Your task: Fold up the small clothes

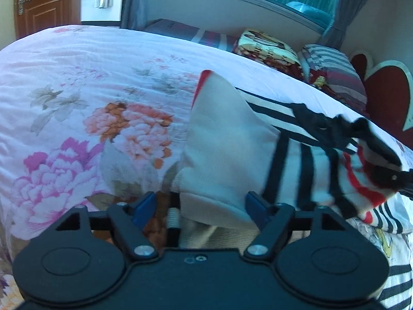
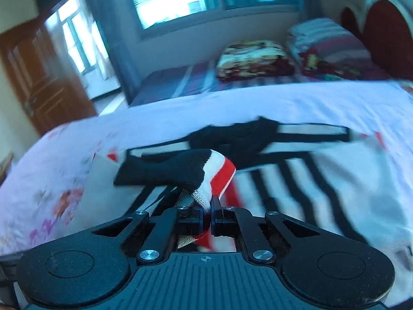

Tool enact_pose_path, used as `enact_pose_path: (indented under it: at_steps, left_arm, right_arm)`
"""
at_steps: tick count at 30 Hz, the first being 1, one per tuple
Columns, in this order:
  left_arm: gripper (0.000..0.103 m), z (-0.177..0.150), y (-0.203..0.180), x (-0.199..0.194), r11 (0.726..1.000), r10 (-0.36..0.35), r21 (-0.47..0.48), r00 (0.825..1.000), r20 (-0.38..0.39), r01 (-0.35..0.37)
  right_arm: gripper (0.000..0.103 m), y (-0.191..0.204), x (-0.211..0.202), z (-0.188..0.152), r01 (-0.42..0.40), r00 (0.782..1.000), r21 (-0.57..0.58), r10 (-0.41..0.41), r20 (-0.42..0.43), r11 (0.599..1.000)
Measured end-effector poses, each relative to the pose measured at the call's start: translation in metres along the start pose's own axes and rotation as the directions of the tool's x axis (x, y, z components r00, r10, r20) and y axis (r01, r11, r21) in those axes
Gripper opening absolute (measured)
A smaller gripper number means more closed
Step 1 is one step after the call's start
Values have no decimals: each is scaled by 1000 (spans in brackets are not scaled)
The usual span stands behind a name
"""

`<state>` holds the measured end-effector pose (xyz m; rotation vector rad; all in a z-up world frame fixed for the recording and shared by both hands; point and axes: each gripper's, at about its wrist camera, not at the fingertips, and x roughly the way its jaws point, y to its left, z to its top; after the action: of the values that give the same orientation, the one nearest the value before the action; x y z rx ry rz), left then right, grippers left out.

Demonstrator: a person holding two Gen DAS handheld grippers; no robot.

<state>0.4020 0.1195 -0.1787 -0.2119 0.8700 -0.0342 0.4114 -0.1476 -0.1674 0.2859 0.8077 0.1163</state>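
A small white knit garment (image 1: 227, 139) with black and red stripes lies rumpled on the floral quilt (image 1: 90, 77). My left gripper (image 1: 200, 206) stands open at its near white edge. The cloth sits between the blue pads (image 1: 144, 206) and touches only the right one. My right gripper (image 2: 207, 206) is shut on a black, white and red striped edge (image 2: 216, 170) of the same garment (image 2: 322, 170) and holds it lifted off the quilt (image 2: 309, 103). In the left wrist view the right gripper (image 1: 387, 178) shows at the right edge, pinching that bunched cloth.
A second striped piece of clothing (image 1: 392, 222) lies at the lower right. Folded blankets (image 1: 268, 49) and a striped pillow (image 1: 333, 69) sit at the head of the bed by a red heart-shaped headboard (image 1: 387, 95). A wooden door (image 1: 44, 0) stands beyond the bed's far left.
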Motion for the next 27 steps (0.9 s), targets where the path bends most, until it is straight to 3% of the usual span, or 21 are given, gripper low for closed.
enact_pose_path:
  at_steps: [2, 5, 6, 8, 10, 12, 13, 14, 15, 20, 22, 24, 27]
  left_arm:
    - [76, -1, -5, 3, 1000, -7, 6, 1000, -10, 7]
    - [74, -2, -10, 7, 1000, 8, 30, 1000, -8, -8]
    - [73, -2, -11, 8, 999, 9, 35, 1000, -8, -9]
    - [70, -1, -11, 9, 999, 12, 29, 1000, -7, -12]
    - [68, 0, -10, 10, 1000, 12, 26, 1000, -10, -12]
    - [66, 1, -9, 10, 1000, 11, 24, 1000, -10, -11]
    - [65, 0, -9, 10, 1000, 13, 26, 1000, -8, -13]
    - [64, 0, -10, 9, 1000, 14, 27, 1000, -6, -14]
    - [61, 0, -10, 9, 1000, 13, 25, 1000, -4, -13]
    - [60, 5, -11, 8, 1000, 9, 6, 1000, -13, -9]
    - [59, 12, -10, 7, 1000, -2, -5, 1000, -17, 1]
    - [64, 22, -8, 7, 1000, -8, -21, 1000, -10, 8]
    - [70, 39, -8, 17, 999, -16, -33, 1000, -15, 16]
  right_arm:
    - [5, -25, 1, -4, 33, 999, 68, -30, -38, 997]
    - [6, -53, 7, -11, 13, 994, 167, 5, -108, 986]
    - [11, -56, 6, -11, 10, 995, 172, 8, -104, 985]
    - [51, -59, 0, -7, 45, 997, 172, -33, -70, 984]
    - [62, -64, -9, -2, 69, 998, 175, -67, -17, 982]
    - [60, -74, -14, 0, 74, 997, 196, -76, 4, 978]
    - [42, -80, -16, 2, 85, 996, 206, -88, 5, 975]
    - [16, -84, -15, 2, 82, 996, 210, -84, -1, 974]
    - [10, -86, -14, 5, 73, 997, 220, -70, -20, 973]
    - [8, -96, -20, 7, 75, 997, 202, -74, -12, 976]
    - [8, -94, -29, 9, 78, 996, 173, -84, 28, 982]
    - [8, -89, -35, 10, 85, 994, 117, -93, 63, 989]
    - [8, -92, -22, 6, 137, 990, 88, -139, 21, 987]
